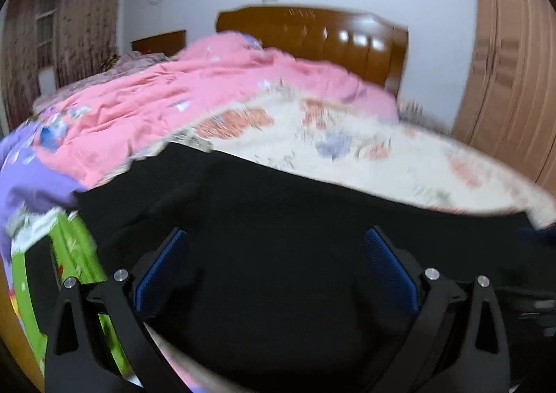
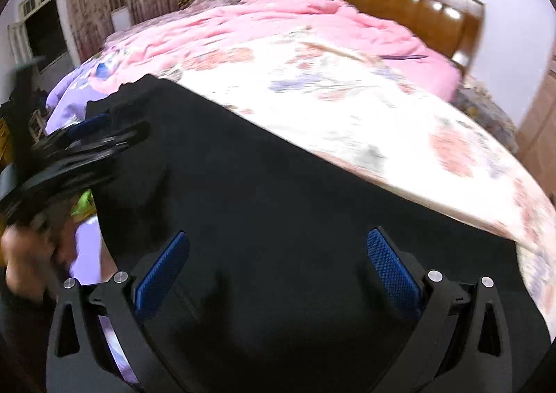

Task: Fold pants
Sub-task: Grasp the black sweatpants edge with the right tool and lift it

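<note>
Black pants (image 1: 278, 226) lie spread on the near part of a bed, across the floral sheet; they fill the lower half of both views (image 2: 278, 202). My left gripper (image 1: 276, 236) is open, its blue pads wide apart just above the black cloth. My right gripper (image 2: 278, 240) is open too, over the pants. The left gripper also shows in the right wrist view (image 2: 87, 146) at the pants' left edge, blurred. Neither holds any cloth that I can see.
A cream floral sheet (image 1: 365, 156) covers the bed beyond the pants. A pink quilt (image 1: 173, 94) is heaped at the back left, a purple cloth (image 1: 27, 177) at the left. A wooden headboard (image 1: 330, 35) and a wardrobe (image 1: 514, 80) stand behind.
</note>
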`<move>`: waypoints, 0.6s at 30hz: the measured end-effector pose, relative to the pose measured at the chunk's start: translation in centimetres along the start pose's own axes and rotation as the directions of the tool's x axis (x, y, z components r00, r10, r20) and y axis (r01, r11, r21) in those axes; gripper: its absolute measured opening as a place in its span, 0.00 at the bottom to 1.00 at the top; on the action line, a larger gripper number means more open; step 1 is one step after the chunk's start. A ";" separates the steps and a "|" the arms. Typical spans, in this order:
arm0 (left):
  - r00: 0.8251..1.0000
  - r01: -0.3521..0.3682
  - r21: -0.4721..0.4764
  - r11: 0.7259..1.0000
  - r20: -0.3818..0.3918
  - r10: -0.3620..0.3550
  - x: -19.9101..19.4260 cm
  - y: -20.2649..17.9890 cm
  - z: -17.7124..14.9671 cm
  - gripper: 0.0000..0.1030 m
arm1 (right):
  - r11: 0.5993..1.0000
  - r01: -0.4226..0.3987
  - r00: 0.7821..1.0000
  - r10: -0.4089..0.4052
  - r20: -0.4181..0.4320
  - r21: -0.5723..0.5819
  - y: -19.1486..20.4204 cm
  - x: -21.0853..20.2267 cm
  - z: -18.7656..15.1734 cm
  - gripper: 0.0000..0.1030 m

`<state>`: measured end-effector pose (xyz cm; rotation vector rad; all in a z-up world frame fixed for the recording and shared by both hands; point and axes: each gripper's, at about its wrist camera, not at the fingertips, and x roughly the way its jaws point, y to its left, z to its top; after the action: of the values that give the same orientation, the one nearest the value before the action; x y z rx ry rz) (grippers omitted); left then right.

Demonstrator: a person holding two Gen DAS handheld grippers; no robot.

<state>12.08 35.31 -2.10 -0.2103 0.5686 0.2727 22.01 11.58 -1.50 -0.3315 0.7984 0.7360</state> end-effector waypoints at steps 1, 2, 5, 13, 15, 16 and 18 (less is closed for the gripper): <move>1.000 0.025 -0.042 0.999 0.006 -0.024 -0.7 1.2 -0.1 0.98 | 1.000 -0.011 1.000 0.011 0.000 0.003 0.5 0.6 0.2 0.96; 0.999 0.044 -0.092 0.995 0.006 -0.043 -1.2 2.7 -0.3 0.98 | 1.000 -0.018 1.000 0.018 0.009 0.006 1.2 1.0 0.3 0.96; 0.999 0.040 -0.291 0.956 0.003 -0.041 -2.9 9.2 -0.6 0.98 | 0.998 -0.058 0.996 0.059 0.062 -0.030 4.1 1.1 0.2 0.96; 0.983 -0.178 -0.383 0.906 -0.036 0.178 -9.4 16.7 -2.7 0.98 | 0.923 -0.102 0.989 0.135 0.066 -0.371 16.2 4.1 2.7 0.79; 0.984 -0.177 -0.387 0.905 -0.037 0.177 -10.2 17.2 -3.6 0.98 | 0.909 -0.110 0.990 0.137 0.038 -0.402 18.7 5.7 3.7 0.76; 0.986 -0.165 -0.395 0.903 -0.036 0.165 -10.6 17.5 -4.2 0.98 | 0.905 -0.114 0.990 0.137 0.026 -0.409 19.5 6.3 4.0 0.76; 0.985 -0.166 -0.416 0.894 -0.037 0.166 -11.2 18.3 -5.0 0.98 | 0.892 -0.099 0.993 0.117 0.014 -0.441 21.3 8.0 4.8 0.74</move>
<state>-5.22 49.01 -2.21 -0.5799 0.5239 0.5624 13.24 32.95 -4.32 -0.6825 0.6084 1.0277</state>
